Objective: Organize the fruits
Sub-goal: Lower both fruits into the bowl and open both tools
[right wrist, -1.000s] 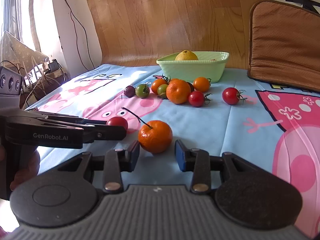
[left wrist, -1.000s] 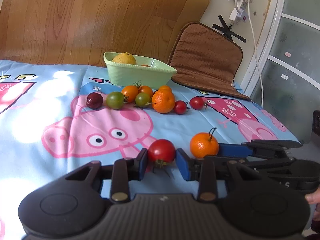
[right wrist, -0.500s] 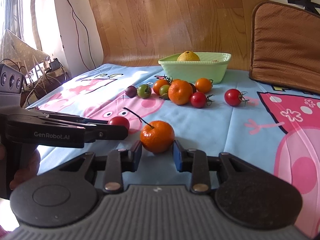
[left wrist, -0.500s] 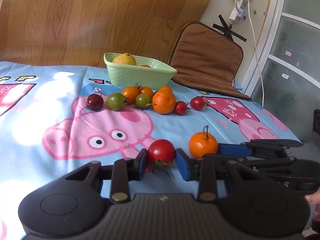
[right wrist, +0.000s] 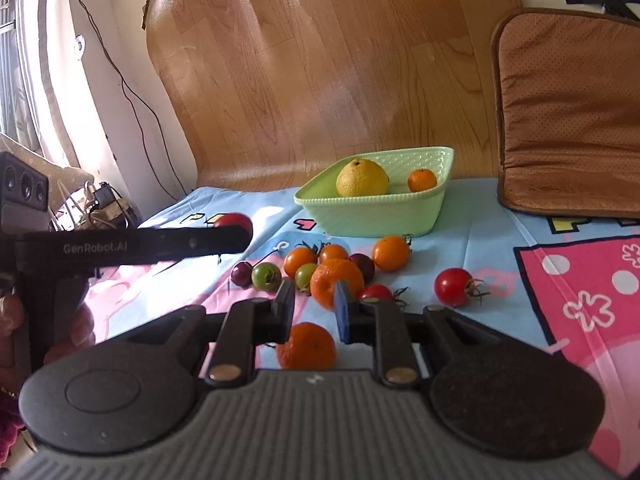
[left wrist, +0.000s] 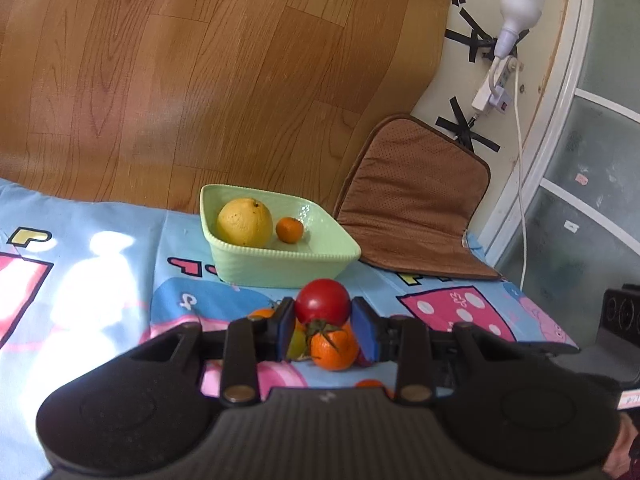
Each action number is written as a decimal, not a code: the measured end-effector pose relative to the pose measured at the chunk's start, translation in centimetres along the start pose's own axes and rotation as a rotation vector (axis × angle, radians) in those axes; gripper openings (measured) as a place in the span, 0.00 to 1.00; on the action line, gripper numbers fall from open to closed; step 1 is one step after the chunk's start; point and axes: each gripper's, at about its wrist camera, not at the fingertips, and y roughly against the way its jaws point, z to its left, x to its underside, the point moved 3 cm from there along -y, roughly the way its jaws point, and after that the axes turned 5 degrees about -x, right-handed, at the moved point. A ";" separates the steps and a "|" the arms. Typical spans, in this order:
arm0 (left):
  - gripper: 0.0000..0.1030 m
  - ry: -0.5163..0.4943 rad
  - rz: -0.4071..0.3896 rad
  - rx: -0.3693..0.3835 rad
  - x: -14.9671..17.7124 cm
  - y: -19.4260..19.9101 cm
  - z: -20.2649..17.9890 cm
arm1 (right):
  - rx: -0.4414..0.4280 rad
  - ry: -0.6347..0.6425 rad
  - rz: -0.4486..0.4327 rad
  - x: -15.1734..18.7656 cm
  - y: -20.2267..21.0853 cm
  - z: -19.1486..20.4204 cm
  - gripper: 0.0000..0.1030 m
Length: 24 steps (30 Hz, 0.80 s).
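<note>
Left gripper [left wrist: 322,330] — clamped on red tomato [left wrist: 322,301]

Glossy red tomato [left wrist: 322,301], ribbed pale-green plastic bowl [right wrist: 376,212], printed cloth [right wrist: 500,248], perforated brown cushion [left wrist: 416,216], wood-grain sheet [left wrist: 200,64], matt black plastic tongs [right wrist: 314,307].

Bright daylight from the window [right wrist: 24,60] blotches the cloth [left wrist: 100,280]; fisheye edges bend.

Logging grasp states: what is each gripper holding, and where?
Left gripper clamps a red tomato across its sides, stem down. Right gripper holds nothing; the tangerine lies below it.
</note>
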 end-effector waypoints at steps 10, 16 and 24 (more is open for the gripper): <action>0.30 0.069 0.046 -0.015 1.6 0.0 2.4 | -0.020 0.070 0.101 2.2 -2.6 0.6 0.50; 0.30 0.034 0.030 -0.022 -0.5 -0.3 2.4 | -0.085 0.031 0.154 2.4 -2.7 0.3 0.39; 0.30 -0.046 0.039 -0.038 -6.6 -7.4 1.4 | 0.063 0.120 -0.084 -6.8 -3.1 -2.6 0.40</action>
